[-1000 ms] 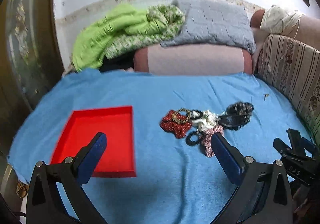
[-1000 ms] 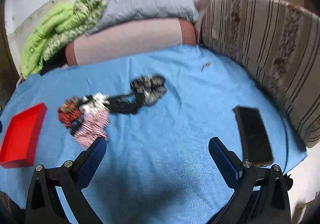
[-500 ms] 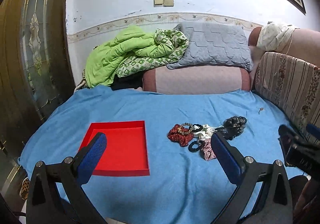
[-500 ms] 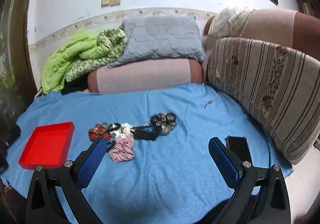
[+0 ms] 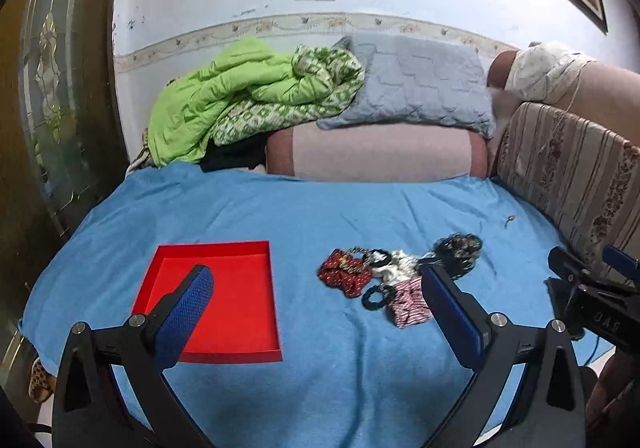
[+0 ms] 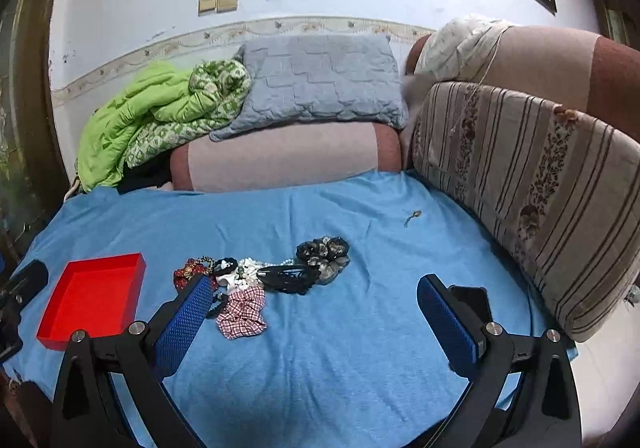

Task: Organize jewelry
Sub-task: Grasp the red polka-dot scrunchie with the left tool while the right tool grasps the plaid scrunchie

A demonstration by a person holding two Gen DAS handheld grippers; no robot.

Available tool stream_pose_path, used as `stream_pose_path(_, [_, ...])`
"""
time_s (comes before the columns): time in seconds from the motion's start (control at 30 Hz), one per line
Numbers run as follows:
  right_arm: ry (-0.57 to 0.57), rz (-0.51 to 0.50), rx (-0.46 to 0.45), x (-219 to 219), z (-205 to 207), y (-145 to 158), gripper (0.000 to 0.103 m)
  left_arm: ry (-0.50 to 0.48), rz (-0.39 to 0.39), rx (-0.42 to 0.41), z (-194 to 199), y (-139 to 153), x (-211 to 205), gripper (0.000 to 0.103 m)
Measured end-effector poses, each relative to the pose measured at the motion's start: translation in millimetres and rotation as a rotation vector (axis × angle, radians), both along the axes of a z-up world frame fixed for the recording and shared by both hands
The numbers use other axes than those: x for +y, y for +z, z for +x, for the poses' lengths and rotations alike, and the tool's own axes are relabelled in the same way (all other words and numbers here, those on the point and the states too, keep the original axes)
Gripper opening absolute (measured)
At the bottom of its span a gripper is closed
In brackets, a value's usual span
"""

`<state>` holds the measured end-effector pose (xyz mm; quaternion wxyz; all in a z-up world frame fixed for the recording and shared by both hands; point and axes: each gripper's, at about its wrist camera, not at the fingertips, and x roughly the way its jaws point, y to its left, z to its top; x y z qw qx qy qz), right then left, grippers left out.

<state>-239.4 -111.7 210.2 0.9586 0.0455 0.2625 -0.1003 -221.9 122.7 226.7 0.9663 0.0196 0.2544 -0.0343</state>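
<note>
A heap of hair ties and jewelry (image 5: 394,274) lies on the blue sheet (image 5: 320,215): a red patterned scrunchie (image 5: 344,278), a checked red-white scrunchie (image 6: 242,308), a black clip (image 6: 286,278), a dark flowery scrunchie (image 6: 324,254). An empty red tray (image 5: 216,300) sits left of the heap; it also shows in the right wrist view (image 6: 94,296). My left gripper (image 5: 316,312) is open and empty above the sheet, short of both. My right gripper (image 6: 314,312) is open and empty, right of the heap.
A black phone (image 6: 470,302) lies on the sheet near my right gripper's right finger. A striped cushion (image 6: 528,183) borders the right side. A pink bolster (image 5: 376,153), grey pillow (image 5: 408,81) and green quilt (image 5: 240,95) line the back. A small bit (image 6: 412,216) lies far right.
Both grippers have pulled back and risen, so the bed looks farther away and more of the wall shows. Both stay open. Nothing on the sheet has moved.
</note>
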Motion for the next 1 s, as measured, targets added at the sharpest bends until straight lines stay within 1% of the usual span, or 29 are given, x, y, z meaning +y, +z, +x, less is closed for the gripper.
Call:
stream_pose_path(0.13, [0.029,-0.003,0.039,6.0,22.4,-9.1,0.103,0.002,-0.01,0.052,20.6,-8.5,5.4,0.103])
stream_pose_path(0.27, [0.045,0.01,0.068,6.6,43.6,-17.0,0.103,0.0,-0.018,0.128,43.6,-20.8,8.2,0.103])
stream_pose_path(0.43, [0.067,0.022,0.129,9.3,68.8,-35.1,0.103,0.023,-0.02,0.195,65.4,-37.7,11.2,0.103])
stream_pose_path(0.67, [0.067,0.046,0.196,0.8,83.4,-60.1,0.103,0.028,-0.005,0.268,86.4,-60.4,7.6,0.103])
stream_pose_path(0.9, [0.051,0.098,0.249,-19.4,95.5,-80.8,0.103,0.031,0.008,0.332,105.4,-82.2,4.9,0.103])
stream_pose_path(1.0, [0.064,0.133,0.272,-26.1,99.2,-92.3,0.103,0.028,0.025,0.359,113.6,-93.6,3.6,0.103])
